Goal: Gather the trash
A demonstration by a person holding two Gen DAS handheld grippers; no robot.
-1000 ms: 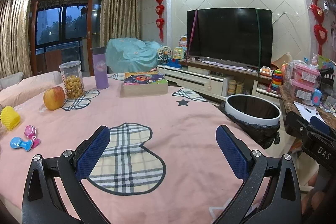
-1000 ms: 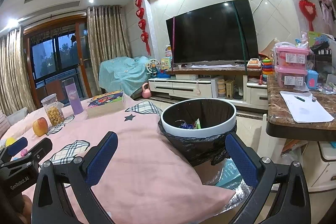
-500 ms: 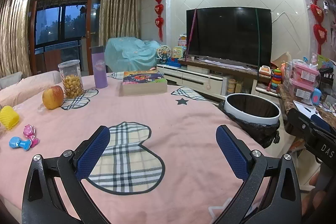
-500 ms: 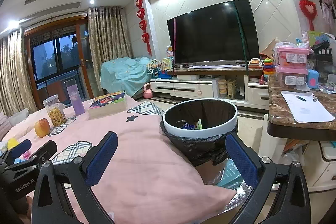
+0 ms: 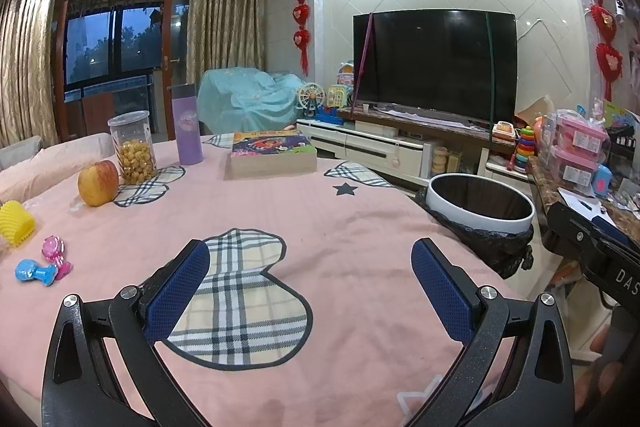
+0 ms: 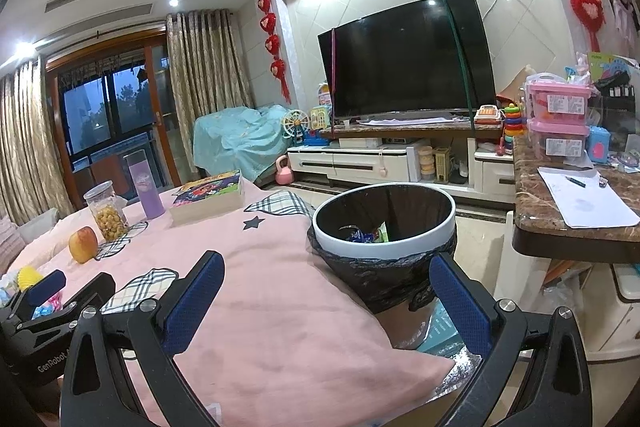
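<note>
Both the left gripper (image 5: 308,275) and right gripper (image 6: 326,291) are hanging wide open and empty, while light, crinkly wrappers (image 6: 366,235) are lying in the trash bin (image 6: 400,251).

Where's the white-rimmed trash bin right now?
The white-rimmed trash bin with black liner sits past the pink-clothed table's right edge, ahead of the right gripper.
</note>
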